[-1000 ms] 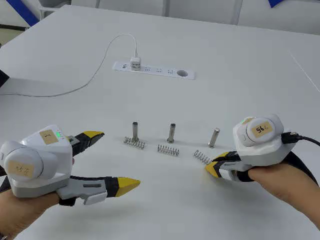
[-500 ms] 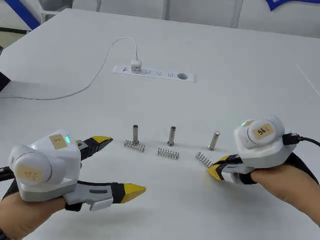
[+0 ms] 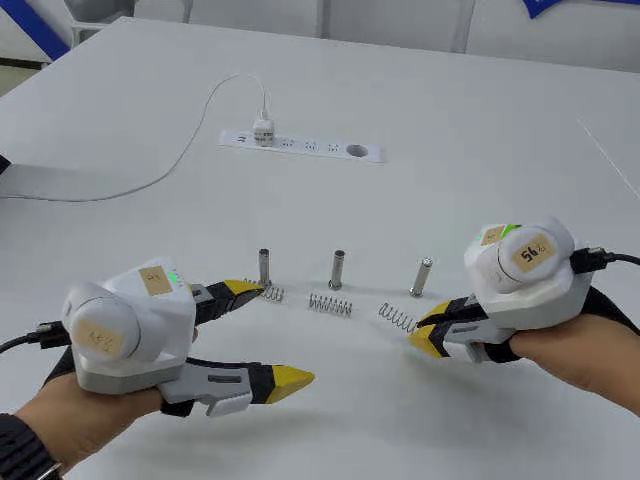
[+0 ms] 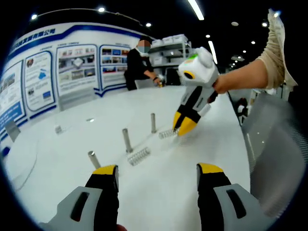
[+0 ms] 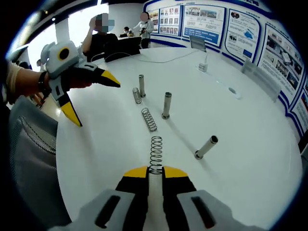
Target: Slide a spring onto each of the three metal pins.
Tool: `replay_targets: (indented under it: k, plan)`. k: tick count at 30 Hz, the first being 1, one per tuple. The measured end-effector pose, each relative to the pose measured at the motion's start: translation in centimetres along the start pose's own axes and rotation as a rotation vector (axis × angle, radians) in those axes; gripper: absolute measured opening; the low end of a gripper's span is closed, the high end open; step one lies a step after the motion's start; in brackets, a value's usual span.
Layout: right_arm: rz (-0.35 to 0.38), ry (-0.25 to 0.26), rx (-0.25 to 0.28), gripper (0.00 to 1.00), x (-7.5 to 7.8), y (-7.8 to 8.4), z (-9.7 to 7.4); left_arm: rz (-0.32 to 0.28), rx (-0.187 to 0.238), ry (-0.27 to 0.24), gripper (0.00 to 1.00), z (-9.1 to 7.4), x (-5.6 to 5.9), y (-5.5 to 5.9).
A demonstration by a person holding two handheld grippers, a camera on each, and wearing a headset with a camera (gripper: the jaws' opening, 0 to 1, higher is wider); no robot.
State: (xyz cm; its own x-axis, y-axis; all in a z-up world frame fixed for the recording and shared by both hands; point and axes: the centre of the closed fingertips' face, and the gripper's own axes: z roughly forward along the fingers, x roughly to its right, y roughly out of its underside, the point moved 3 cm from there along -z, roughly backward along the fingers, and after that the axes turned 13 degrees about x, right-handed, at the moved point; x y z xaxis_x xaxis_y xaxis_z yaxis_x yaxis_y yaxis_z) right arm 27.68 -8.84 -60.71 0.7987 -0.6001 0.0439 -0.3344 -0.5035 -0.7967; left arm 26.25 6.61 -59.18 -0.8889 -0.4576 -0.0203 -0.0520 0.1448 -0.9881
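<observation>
A: Where were the springs at that moment?

B: All three lay flat on the white table, none of them on a pin. In the head view the left spring sat at about five o'clock from the left pin. The middle spring was at six o'clock from the middle pin, and the right spring at seven o'clock from the right pin.

A: And the grippers?

B: The left gripper had its jaws spread wide and held nothing, with one yellow tip just beside the left spring. The right gripper had its jaws drawn nearly together, the right spring's near end right at the tips. Whether that end was actually pinched could not be told, even from the right gripper view.

A: How would such a spring handle?

B: Probably very light and thin-wired. It would likely skid or roll on the smooth top if nudged, sag sideways if held by one end, and flatten under a hard squeeze. The person would do best to take it gently across the coils, near the middle, leaving the leading end open to line up over a pin's top. The pins looked slim — a sideways knock might tip one.
</observation>
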Motion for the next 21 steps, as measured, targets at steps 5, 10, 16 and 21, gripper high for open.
replay_targets:
  k: [5, 10, 16, 21]
  plan:
    - [-0.047, -0.045, 0.002, 0.11, -1.1, -0.8, 0.1, 0.011, -0.009, 0.041, 0.64, 1.2, 0.8, 0.2]
    - [-0.088, -0.104, 0.006, 0.11, -2.2, -1.3, 0.2, 0.015, -0.014, 0.069, 0.62, 1.8, 1.4, 0.2]
    - [-0.144, -0.164, -0.001, 0.11, -3.4, -1.6, 0.2, 0.018, -0.007, 0.098, 0.59, 2.4, 1.9, 0.0]
    - [-0.2, -0.222, -0.01, 0.11, -4.3, -1.8, 0.1, 0.031, -0.005, 0.124, 0.55, 2.8, 2.5, -0.2]
